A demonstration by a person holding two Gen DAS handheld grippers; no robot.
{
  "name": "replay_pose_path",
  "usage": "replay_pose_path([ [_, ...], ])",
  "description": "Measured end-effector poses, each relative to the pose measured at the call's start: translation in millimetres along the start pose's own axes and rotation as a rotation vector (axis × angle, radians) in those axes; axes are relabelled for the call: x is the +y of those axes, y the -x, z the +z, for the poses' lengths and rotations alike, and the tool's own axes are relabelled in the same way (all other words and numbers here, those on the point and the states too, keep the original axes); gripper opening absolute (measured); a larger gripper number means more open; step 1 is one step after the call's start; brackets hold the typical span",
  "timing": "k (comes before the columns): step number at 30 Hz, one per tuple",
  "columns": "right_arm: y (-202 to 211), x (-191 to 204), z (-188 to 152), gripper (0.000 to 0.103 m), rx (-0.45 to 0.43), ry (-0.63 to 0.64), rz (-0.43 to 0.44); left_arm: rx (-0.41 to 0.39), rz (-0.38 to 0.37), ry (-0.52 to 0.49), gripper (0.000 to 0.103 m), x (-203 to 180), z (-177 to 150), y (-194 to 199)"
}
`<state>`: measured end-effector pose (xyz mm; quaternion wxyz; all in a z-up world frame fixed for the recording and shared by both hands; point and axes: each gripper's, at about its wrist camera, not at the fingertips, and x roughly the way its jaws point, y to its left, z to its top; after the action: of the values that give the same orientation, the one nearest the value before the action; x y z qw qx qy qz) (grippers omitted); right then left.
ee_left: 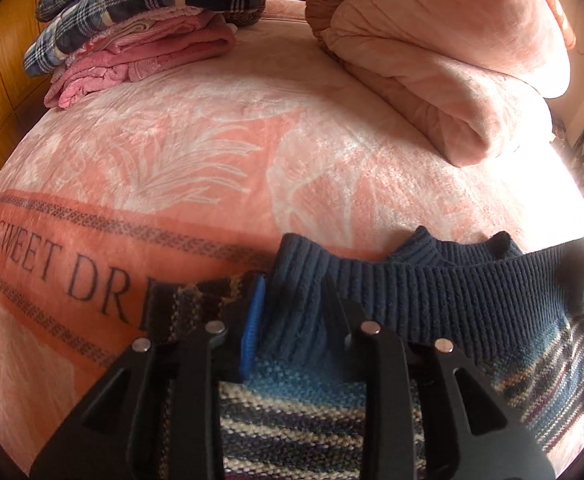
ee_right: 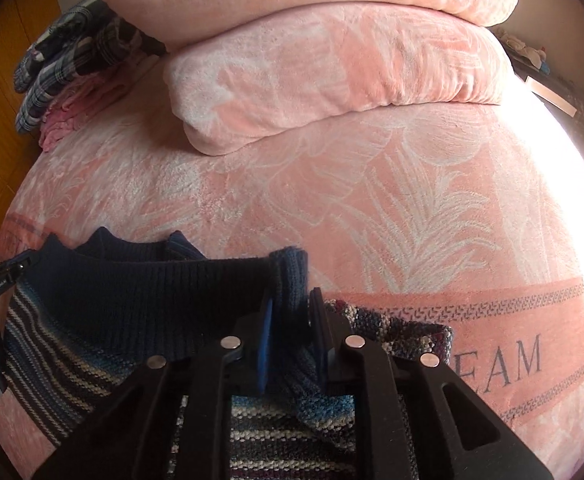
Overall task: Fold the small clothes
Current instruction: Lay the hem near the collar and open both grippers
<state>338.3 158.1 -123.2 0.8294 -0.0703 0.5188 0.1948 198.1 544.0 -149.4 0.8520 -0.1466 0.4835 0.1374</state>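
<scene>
L gripper (ee_left: 292, 320), bottom centre of its view, has its jaws partly closed w/ the ribbed navy band of the striped sweater (ee_left: 432, 300) pinched between them; R gripper (ee_right: 292, 332), bottom centre of its own view, is clamped narrower on the other end of the same band. So both corners are held, and the sweater sits at the lower edge of each frame, on the pink blanket (ee_left: 211, 152) w/ lettering. Judging progress: fold looks barely begun, approx. first step only, since the striped body is spread under the tools & no crease is visible; carrying the band over, side folds and stacking are left. Further out: a folded clothes pile (ee_left: 139, 28) upper left, a rolled pink quilt (ee_left: 444, 52) upper right. Blanket ahead is bare, so nothing blocks; glare at the right edge hides detail there.
</scene>
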Motion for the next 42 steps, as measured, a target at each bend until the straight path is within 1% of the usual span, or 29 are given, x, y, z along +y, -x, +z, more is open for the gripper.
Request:
replay_pose_path([
  [2,0,-6,-5,0.029,0.000,-0.021,-0.009,-0.014,0.000,0.039,0.029,12,-3,6],
  [3,3,-8,-8,0.031,-0.009,-0.028,-0.002,-0.028,-0.002,0.046,0.029,16,-5,11],
  [5,15,-14,-14,0.033,-0.040,-0.025,0.005,-0.054,-0.014,0.025,0.030,16,-10,25],
  [7,28,-22,-24,0.036,-0.053,-0.039,0.035,-0.063,-0.032,-0.008,0.034,10,-17,40],
  [10,50,-33,-45,0.038,-0.045,-0.052,0.097,-0.022,-0.099,-0.060,0.049,-5,-33,59],
  [12,63,-39,-65,0.040,-0.024,-0.046,0.124,0.011,-0.139,-0.113,0.061,-18,-50,69],
  [13,70,-41,-77,0.043,-0.014,-0.043,0.138,0.022,-0.156,-0.142,0.064,-25,-59,74],
  [15,80,-47,-101,0.049,0.006,-0.042,0.148,0.049,-0.211,-0.179,0.073,-36,-80,83],
  [17,81,-54,-127,0.054,0.049,-0.049,0.150,0.072,-0.251,-0.191,0.077,-44,-98,89],
  [21,68,-67,-172,0.054,0.139,-0.074,0.143,0.113,-0.259,-0.171,0.078,-50,-125,84],
  [22,64,-70,-179,0.053,0.152,-0.085,0.153,0.120,-0.254,-0.158,0.078,-50,-130,82],
  [24,57,-74,-187,0.041,0.176,-0.110,0.194,0.135,-0.248,-0.131,0.078,-47,-136,76],
  [25,55,-75,-189,0.029,0.189,-0.120,0.210,0.136,-0.237,-0.122,0.078,-46,-138,73],
  [26,56,-75,-190,0.019,0.185,-0.125,0.211,0.139,-0.230,-0.115,0.078,-44,-140,70],
  [27,61,-75,-190,0.013,0.171,-0.126,0.221,0.145,-0.225,-0.105,0.078,-42,-141,67],
  [29,74,-78,-186,0.012,0.140,-0.134,0.263,0.157,-0.225,-0.085,0.078,-38,-143,63],
  [30,79,-79,-185,0.011,0.136,-0.130,0.256,0.162,-0.227,-0.078,0.078,-36,-144,61],
  [32,79,-83,-187,0.011,0.151,-0.119,0.206,0.165,-0.236,-0.073,0.078,-33,-145,58],
  [34,67,-88,-195,0.010,0.198,-0.126,0.182,0.165,-0.234,-0.079,0.078,-32,-147,55],
  [36,53,-92,-202,0.010,0.228,-0.148,0.190,0.162,-0.234,-0.078,0.078,-32,-148,54],
  [39,49,-89,-203,0.011,0.229,-0.134,0.179,0.162,-0.229,-0.083,0.078,-33,-147,53],
  [42,62,-81,-193,0.018,0.203,-0.083,0.167,0.171,-0.225,-0.077,0.078,-33,-143,56],
])
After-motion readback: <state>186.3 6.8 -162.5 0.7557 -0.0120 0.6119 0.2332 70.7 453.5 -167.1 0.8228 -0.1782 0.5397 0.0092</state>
